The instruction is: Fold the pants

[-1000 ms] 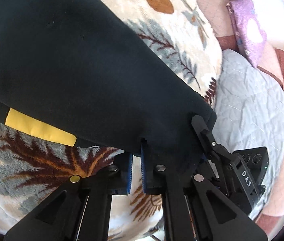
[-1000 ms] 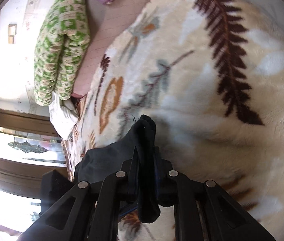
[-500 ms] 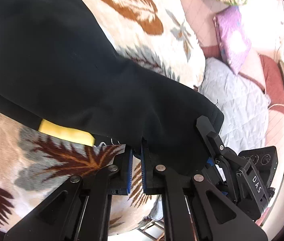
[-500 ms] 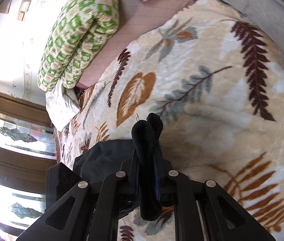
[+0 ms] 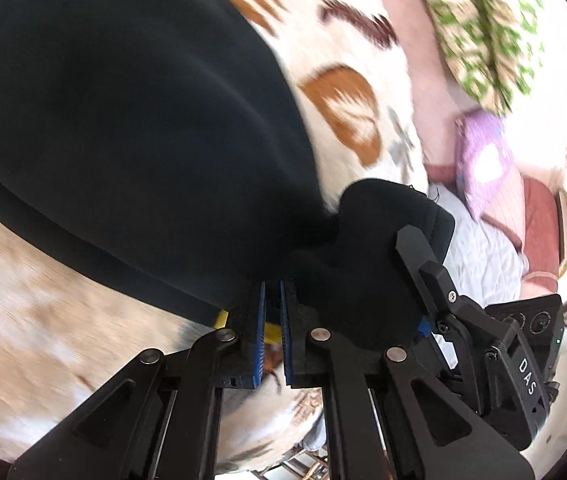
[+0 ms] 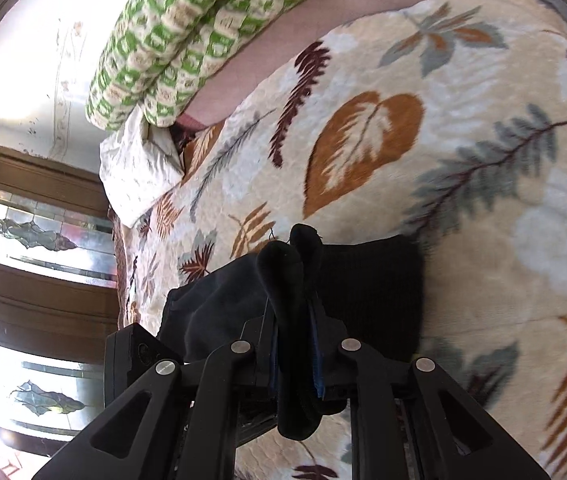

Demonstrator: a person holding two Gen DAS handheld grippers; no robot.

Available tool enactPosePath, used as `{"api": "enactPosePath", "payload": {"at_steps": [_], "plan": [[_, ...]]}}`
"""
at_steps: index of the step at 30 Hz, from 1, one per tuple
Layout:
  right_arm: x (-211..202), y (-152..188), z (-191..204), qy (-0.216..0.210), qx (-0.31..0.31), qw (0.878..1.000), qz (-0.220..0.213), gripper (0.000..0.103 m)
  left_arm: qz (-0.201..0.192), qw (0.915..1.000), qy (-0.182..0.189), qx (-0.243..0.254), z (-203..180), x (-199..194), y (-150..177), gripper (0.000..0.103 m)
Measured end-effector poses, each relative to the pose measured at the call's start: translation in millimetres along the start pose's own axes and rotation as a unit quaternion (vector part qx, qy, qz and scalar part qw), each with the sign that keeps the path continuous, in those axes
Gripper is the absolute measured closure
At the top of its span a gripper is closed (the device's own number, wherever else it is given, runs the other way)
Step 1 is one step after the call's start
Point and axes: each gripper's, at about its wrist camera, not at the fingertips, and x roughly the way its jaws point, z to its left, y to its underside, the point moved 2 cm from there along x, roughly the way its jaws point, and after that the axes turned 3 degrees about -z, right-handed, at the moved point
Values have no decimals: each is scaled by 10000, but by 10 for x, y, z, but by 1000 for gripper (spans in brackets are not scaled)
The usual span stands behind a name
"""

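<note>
While the pants [image 5: 131, 128] hang over the leaf-print blanket [image 6: 463, 152] on the bed, a hem is pinched in the closed left tongs [image 5: 273, 312] and another in the closed right tongs [image 6: 295, 320]. A fold-over seems in hand; next, the held end should be carried across and laid flat on the fabric below.

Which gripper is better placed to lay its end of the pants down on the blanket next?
Probably right: the right gripper holds a small bunch of the pants close over the blanket; the left gripper carries the wide, hanging part.
</note>
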Motion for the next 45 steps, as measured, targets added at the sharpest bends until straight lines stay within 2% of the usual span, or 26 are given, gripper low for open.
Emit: {"api": "enactPosePath", "payload": {"at_steps": [3, 5, 8, 12, 18, 19, 20, 22, 25, 28, 31, 33, 35, 41, 45], "plan": [[260, 37, 109, 97, -27, 9999, 134, 87, 25, 9998, -122, -135, 163, -35, -143, 98], [425, 86, 123, 132, 31, 9996, 249, 81, 26, 9997, -189, -164, 281, -102, -238, 98], [642, 160, 111, 209, 136, 9990, 377, 77, -3, 9995, -297, -126, 387, -177, -356, 98], [783, 241, 80, 178, 331, 9983, 447, 71, 155, 9994, -317, 9, 414, -211, -462, 98], [466, 308, 200, -83, 257, 9996, 12, 63, 53, 9958, -587, 700, 214, -328, -488, 98], [355, 346, 187, -145, 304, 9993, -128, 58, 88, 9946, -613, 832, 191, -351, -491, 98], [267, 384, 171, -191, 351, 9990, -221, 50, 153, 9923, -659, 1041, 110, -363, -492, 98], [80, 516, 103, -296, 438, 9979, -383, 45, 211, 9878, -747, 1350, -38, -364, -499, 96], [-107, 667, -75, -426, 720, 9947, -598, 45, 375, 9731, -986, 2047, -304, -342, -486, 94], [-154, 797, -336, -846, 1344, 9838, -826, 42, 474, 9660, -1140, 2271, -468, -253, -541, 93], [-34, 871, -502, -997, 1778, 9756, -819, 41, 613, 9569, -1407, 2467, -528, -170, -595, 93], [63, 929, -591, -1280, 2144, 9647, -840, 41, 673, 9525, -1545, 2535, -574, -80, -621, 93], [147, 955, -640, -1391, 2331, 9586, -856, 41, 673, 9489, -1654, 2602, -614, -13, -648, 93], [320, 952, -723, -1560, 2846, 9378, -1229, 41, 1038, 9504, -1278, 2638, -658, 17, -538, 93], [398, 985, -743, -1477, 3110, 9281, -1416, 43, 998, 9423, -1287, 2926, -822, 75, -457, 93]]}}
